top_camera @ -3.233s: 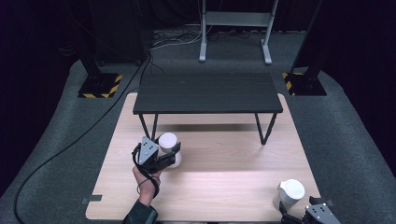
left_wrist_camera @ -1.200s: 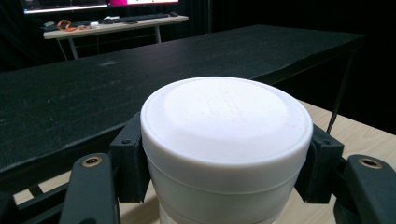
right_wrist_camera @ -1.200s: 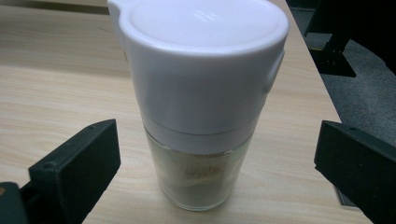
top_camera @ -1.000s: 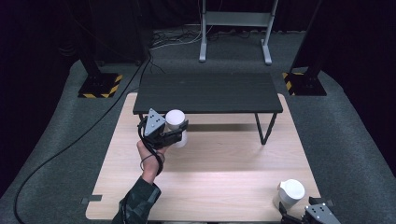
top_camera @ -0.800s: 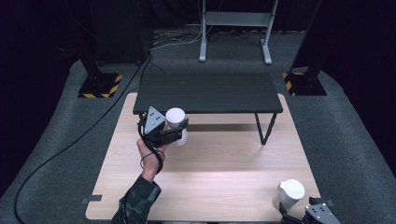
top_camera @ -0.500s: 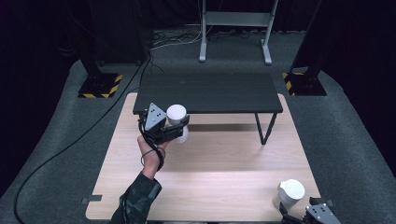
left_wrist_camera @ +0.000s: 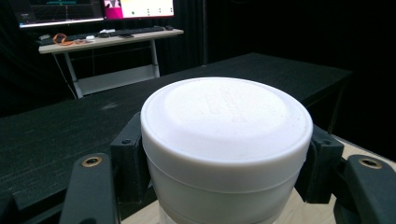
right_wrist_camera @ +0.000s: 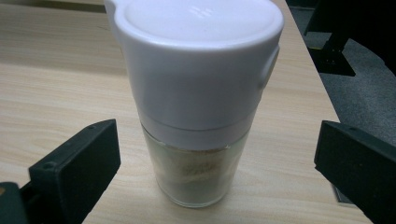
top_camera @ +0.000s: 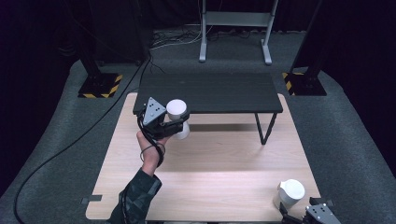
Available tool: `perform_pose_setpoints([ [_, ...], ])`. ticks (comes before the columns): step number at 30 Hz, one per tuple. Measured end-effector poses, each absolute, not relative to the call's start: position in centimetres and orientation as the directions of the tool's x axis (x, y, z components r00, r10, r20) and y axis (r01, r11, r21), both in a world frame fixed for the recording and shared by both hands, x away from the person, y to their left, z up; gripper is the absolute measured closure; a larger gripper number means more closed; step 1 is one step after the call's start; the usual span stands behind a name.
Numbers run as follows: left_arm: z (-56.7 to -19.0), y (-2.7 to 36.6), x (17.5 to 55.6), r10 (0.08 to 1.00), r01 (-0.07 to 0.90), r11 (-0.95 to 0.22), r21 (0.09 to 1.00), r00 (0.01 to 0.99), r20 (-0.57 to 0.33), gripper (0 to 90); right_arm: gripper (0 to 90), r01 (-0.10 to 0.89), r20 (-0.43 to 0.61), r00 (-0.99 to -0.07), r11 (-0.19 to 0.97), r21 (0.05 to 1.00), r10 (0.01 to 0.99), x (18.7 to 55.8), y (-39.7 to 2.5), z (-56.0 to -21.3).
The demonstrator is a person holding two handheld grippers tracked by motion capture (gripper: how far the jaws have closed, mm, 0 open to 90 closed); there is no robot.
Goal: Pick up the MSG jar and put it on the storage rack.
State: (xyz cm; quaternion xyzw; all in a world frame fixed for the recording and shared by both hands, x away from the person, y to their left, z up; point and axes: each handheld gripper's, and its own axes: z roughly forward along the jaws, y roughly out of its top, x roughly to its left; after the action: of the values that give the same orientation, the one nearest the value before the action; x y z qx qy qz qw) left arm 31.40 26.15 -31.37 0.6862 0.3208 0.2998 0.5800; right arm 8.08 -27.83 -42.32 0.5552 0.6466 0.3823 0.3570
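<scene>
White-capped jar [top_camera: 176,116] sits clamped between the two black jaws of the left gripper [top_camera: 170,123], lifted off the wooden table [top_camera: 224,158] and held at the near left edge of the black raised shelf [top_camera: 210,91]. In the left gripper view the jar's [left_wrist_camera: 226,135] round white lid fills the middle, with a jaw pressed against each side just under the lid's rim, and the shelf's dark top [left_wrist_camera: 70,126] stretches away behind it (a desk with monitors shows far off in the dark). The person's left hand [top_camera: 150,144] grips the tool from below, the dark sleeve coming in from the near edge, and the grey three-cornered plate sits on the gripper's left side.

At the near right corner of the table stands a second jar, a glass shaker [top_camera: 289,192] with a white flip cap, upright on the wood. The right gripper [top_camera: 299,215] rests just near of it at the table's edge. In the right gripper view its jaws stand wide apart, one on either side of the shaker [right_wrist_camera: 196,107] and clear of the glass, which holds a little pale powder at the bottom.
</scene>
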Motion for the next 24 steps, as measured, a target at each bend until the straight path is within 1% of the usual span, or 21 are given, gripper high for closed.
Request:
perform_pose_setpoints([
  [24,-28.9,25.9,31.5,0.777,0.065,-0.129,0.989,0.627,0.060,34.0,0.0,0.444,-0.037,-0.128,0.091,0.891,0.991,8.0,-27.9,-42.3],
])
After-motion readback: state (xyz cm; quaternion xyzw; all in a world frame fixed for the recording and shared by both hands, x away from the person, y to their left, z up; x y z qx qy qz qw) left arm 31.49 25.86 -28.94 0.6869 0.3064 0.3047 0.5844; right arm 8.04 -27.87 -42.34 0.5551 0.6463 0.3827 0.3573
